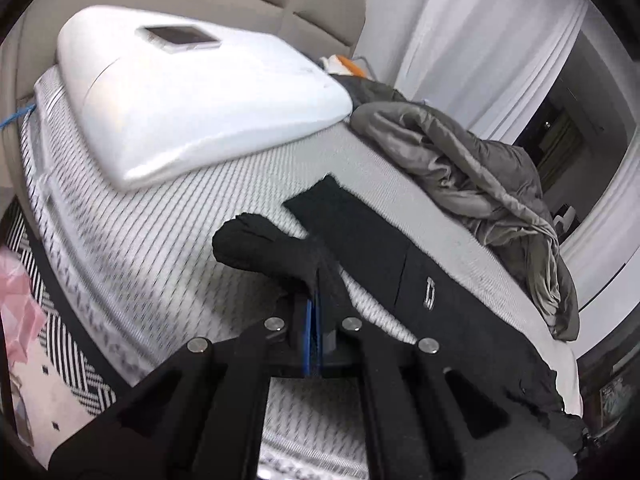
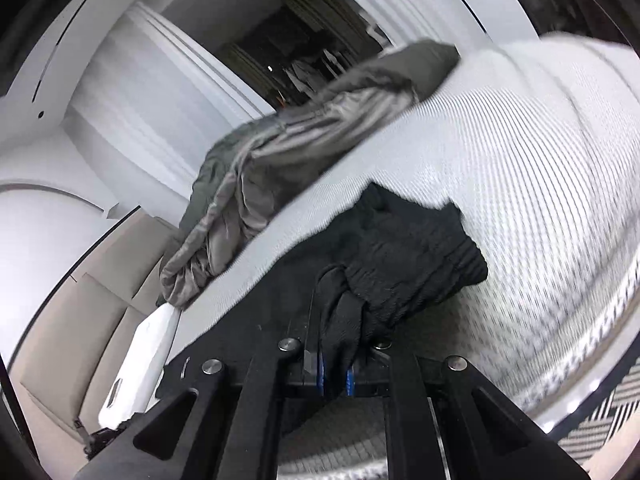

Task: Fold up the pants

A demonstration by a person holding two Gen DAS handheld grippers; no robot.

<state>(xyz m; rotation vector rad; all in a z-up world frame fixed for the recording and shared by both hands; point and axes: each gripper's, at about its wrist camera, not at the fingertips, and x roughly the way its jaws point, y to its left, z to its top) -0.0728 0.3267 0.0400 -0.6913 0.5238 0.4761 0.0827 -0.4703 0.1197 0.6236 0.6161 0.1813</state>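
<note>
Pants (image 1: pixel 400 264), black, one pair, lying lengthwise on a bed (image 1: pixel 152 240) with a white, finely striped cover; the near part of the fabric is lifted off the cover at two places.

Left gripper (image 1: pixel 314 300): jaws closed tight on a bunched black fold of the pants, blue pads almost meeting, cloth bulging out to the left of the fingertips.

Right gripper (image 2: pixel 334 320): jaws closed on a thick wad of the same black fabric, with more gathered cloth heaped just beyond them; blue pads show lower down on either side of the cloth.

Pillow (image 1: pixel 192 92), white, at the head of the bed, well apart from the pants; a small flat device (image 1: pixel 178 38) rests on top of it.

Blanket (image 1: pixel 480 184), grey, crumpled along the far edge of the bed, beside the pants.

Curtains (image 1: pixel 480 40), white, behind the bed.

Rug (image 1: pixel 68 344), black-and-white patterned, on the floor at the near side.
</note>
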